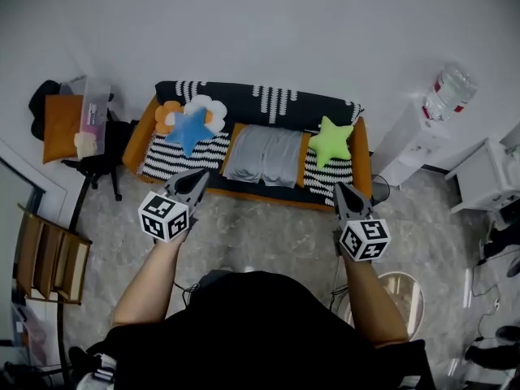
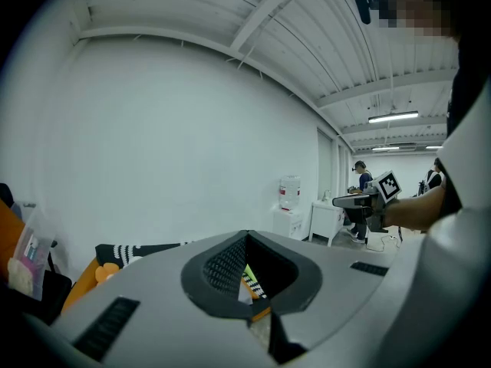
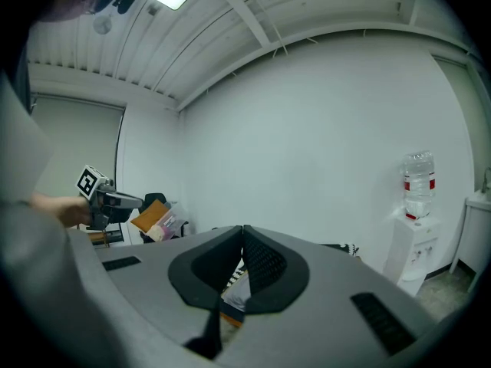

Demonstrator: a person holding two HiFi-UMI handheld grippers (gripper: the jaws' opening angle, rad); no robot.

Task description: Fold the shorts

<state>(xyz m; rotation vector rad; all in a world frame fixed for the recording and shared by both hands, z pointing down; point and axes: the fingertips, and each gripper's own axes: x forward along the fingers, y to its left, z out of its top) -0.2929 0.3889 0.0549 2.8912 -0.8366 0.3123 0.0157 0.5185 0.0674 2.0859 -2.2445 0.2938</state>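
The grey shorts (image 1: 263, 155) lie spread flat in the middle of the sofa (image 1: 268, 192) seat, waistband towards the backrest and the two leg hems towards the sofa's front edge. They look like light, limp knit cloth. I judge they will sag and drape from wherever they are pinched rather than hold a shape, and a thin edge could slip out of a shallow bite. Nothing about them is fragile. The sensible holds look to be the two outer corners, at the waistband or at the hems, one for each gripper, so the cloth lifts evenly and can be laid over itself. A blue star cushion (image 1: 189, 128) overlapping a flower cushion (image 1: 205, 108) sits at the sofa's left end. A green star cushion (image 1: 331, 139) sits at its right end, just beside the shorts, so a wide sweep there could nudge it. The left gripper (image 1: 197, 174) hangs before the sofa's front edge, near its left end, with its jaws pressed together on nothing. The right gripper (image 1: 339, 188) hangs before the sofa's right front corner, likewise closed and empty. Neither touches the shorts, so folding looks not yet begun. A water dispenser (image 1: 410, 140) stands just beyond the sofa's right arm.
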